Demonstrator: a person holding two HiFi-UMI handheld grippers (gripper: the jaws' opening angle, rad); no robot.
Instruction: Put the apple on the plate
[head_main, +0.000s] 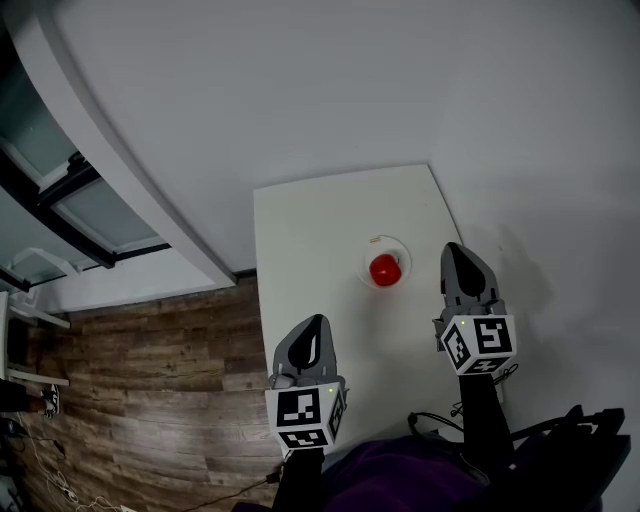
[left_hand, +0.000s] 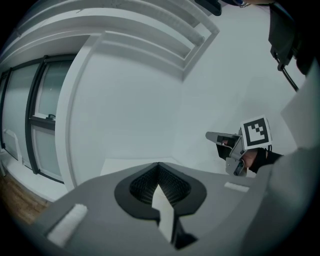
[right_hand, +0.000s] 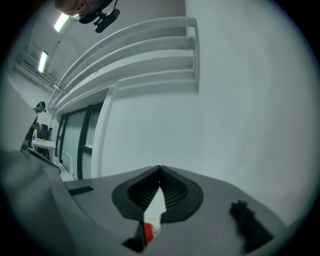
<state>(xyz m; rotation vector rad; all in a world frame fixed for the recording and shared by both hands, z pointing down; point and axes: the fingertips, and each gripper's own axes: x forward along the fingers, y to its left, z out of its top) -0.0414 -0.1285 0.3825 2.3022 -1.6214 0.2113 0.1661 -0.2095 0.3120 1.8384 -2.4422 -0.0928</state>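
I find the apple (head_main: 385, 269) on the plate (head_main: 364, 262), left of my right gripper (head_main: 456, 254), nearer than the left gripper (head_main: 316, 330); both closed, empty.

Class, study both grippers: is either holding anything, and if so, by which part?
Nothing is held. The left gripper and the right gripper are both shut and empty; the apple sits on the plate, apart from them.
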